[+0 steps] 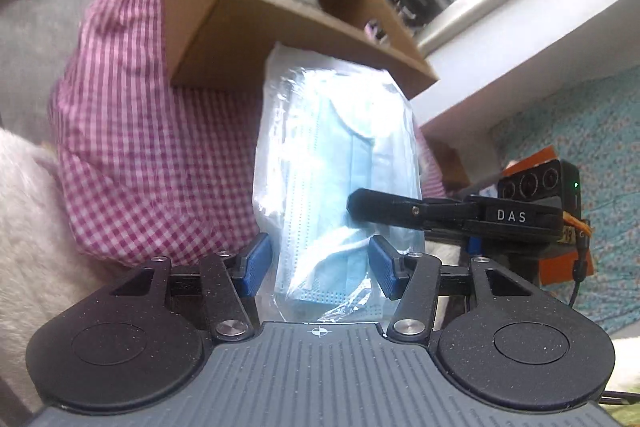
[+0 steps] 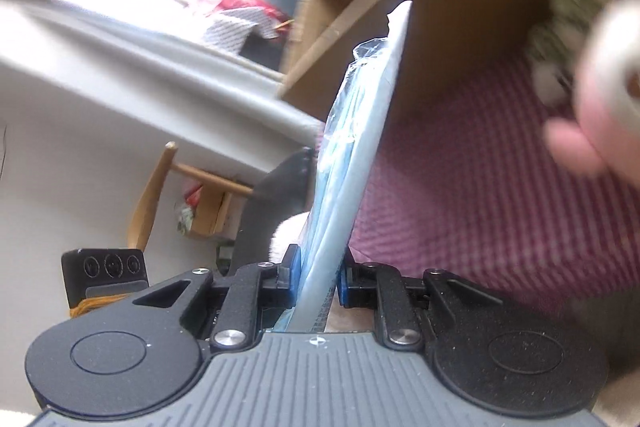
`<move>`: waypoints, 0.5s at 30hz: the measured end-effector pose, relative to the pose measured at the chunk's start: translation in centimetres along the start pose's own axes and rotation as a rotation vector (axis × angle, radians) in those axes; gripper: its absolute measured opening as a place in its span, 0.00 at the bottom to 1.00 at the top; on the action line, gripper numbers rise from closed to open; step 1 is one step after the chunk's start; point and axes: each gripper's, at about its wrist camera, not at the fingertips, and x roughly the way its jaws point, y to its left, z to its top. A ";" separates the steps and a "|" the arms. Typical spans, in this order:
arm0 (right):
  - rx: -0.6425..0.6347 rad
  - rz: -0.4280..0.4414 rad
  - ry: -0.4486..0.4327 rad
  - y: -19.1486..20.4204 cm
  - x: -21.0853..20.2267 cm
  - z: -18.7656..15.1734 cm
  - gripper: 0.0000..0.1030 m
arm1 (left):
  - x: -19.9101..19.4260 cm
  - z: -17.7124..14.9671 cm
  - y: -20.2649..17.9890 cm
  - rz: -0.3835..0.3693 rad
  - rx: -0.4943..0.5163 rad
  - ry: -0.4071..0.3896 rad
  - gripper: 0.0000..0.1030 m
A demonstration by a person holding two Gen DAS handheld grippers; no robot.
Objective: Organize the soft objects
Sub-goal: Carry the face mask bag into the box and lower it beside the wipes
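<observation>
Item: pack of blue face masks (image 1: 340,163) in clear plastic wrap. Location: centre of the left wrist view, held off the pink checked cloth (image 1: 152,155); its far end reaches up to the lower edge of the cardboard box (image 1: 280,27) in the upper middle of the frame. Not yet inside the box.

Left gripper (image 1: 320,263): blue pads at half width, pressing the near end of the pack from either side. Holding the pack.

Right gripper (image 2: 318,275): narrow, clamped on the pack's edge, which stands up between its pads through the centre of the right wrist view. In the left wrist view its black finger reaches in from centre right and lies across the pack.

Cardboard box: open top, divided into compartments. One compartment, upper centre of the left wrist view, already holds dark blue and teal soft material, too blurred to name. The near compartment looks free as far as can be seen.

Other soft goods: white fluffy object (image 1: 24,211) at the left edge of the left wrist view, outside the box. A pale plush shape (image 2: 604,75) at the right edge of the right wrist view, blurred; whether it is inside the box, I cannot tell.

Status, judged: partly done. Some items boxed; the mask pack in transit between two grippers; at least the fluffy object remains to sort.
</observation>
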 end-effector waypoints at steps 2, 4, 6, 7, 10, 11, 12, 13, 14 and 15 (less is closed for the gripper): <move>-0.084 -0.004 -0.005 2.1 -0.4 0.8 0.19 | -1.1 0.2 -1.1 -0.013 0.017 -0.034 0.52; -0.154 -0.003 -0.009 3.8 -0.8 1.8 0.19 | -2.2 0.8 -2.1 -0.018 0.039 -0.061 0.52; -0.195 0.000 -0.008 4.8 -1.4 3.0 0.19 | -2.9 1.8 -3.1 -0.028 0.054 -0.073 0.52; -0.206 0.002 -0.007 5.1 -1.6 3.6 0.20 | -2.4 2.3 -4.1 -0.028 0.066 -0.079 0.52; -0.206 0.009 0.007 5.9 -2.4 5.2 0.20 | -2.2 3.8 -6.3 -0.033 0.112 -0.105 0.52; -0.204 0.011 0.011 5.9 -2.9 5.6 0.20 | -1.9 4.1 -6.9 -0.040 0.124 -0.108 0.52; -0.200 0.011 0.013 5.9 -3.3 5.9 0.20 | -1.7 4.4 -7.4 -0.046 0.132 -0.107 0.52; -0.195 0.014 0.014 5.9 -3.7 6.1 0.20 | -1.4 4.8 -7.9 -0.055 0.137 -0.102 0.52; -0.187 0.019 0.012 5.8 -4.2 6.5 0.20 | -1.1 5.0 -8.3 -0.065 0.145 -0.098 0.52; -0.176 0.022 0.012 5.7 -4.6 6.8 0.20 | -0.6 5.3 -8.6 -0.072 0.149 -0.094 0.52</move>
